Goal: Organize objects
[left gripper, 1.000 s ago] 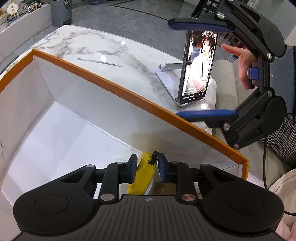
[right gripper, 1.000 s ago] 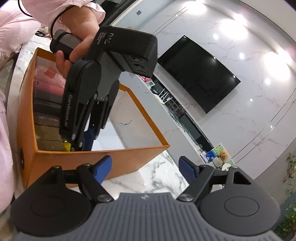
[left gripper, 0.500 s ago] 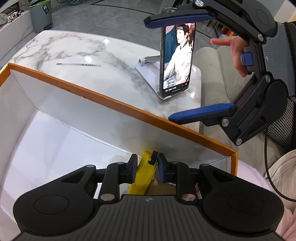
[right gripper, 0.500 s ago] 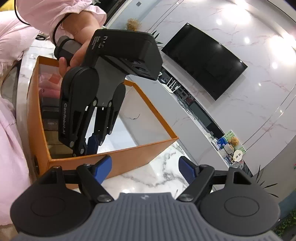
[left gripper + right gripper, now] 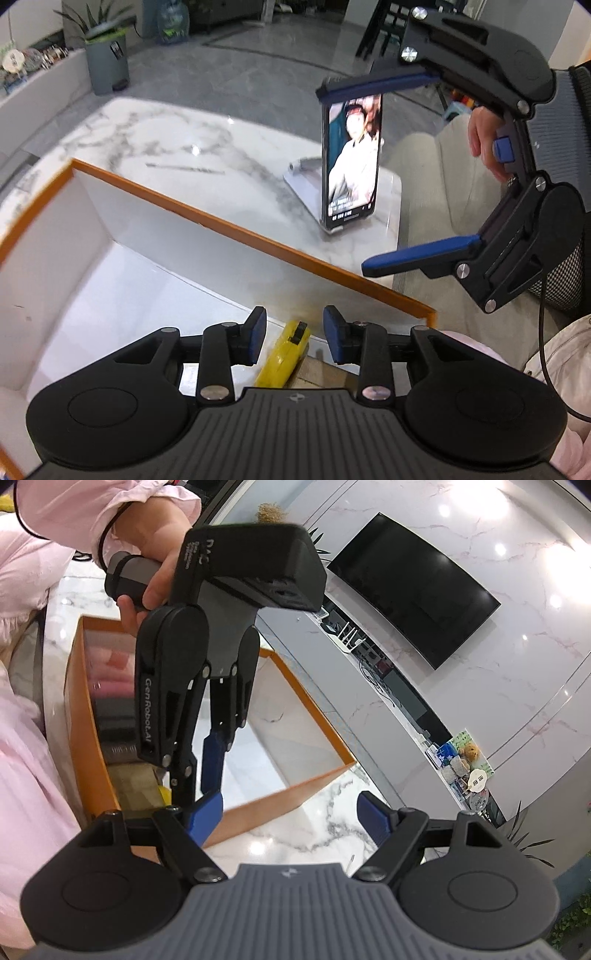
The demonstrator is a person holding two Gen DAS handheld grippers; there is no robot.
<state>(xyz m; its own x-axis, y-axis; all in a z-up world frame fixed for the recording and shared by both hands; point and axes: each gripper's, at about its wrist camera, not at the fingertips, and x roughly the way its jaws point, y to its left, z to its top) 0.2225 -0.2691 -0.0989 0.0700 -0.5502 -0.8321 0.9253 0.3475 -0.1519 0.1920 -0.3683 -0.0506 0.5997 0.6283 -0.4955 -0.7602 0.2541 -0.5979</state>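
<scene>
Left wrist | left hand-held gripper (image 5: 293, 334) just opening, pads clear | yellow utility knife (image 5: 283, 357) lies between them in box (image 5: 236, 230)

left tool (image 5: 293, 338) | jaws just opened, pads off yellow cutter (image 5: 284, 356) | lifted above it

Yellow utility knife (image 5: 283, 353) lying tilted in orange box (image 5: 229, 229) corner.

both grippers are black with blue finger pads (image 5: 256, 334) and silver screws; one housing reads "genrobot.ai" (image 5: 147, 710), perhaps. the person wears a pink ruffled sleeve (image 5: 92, 513).
</scene>
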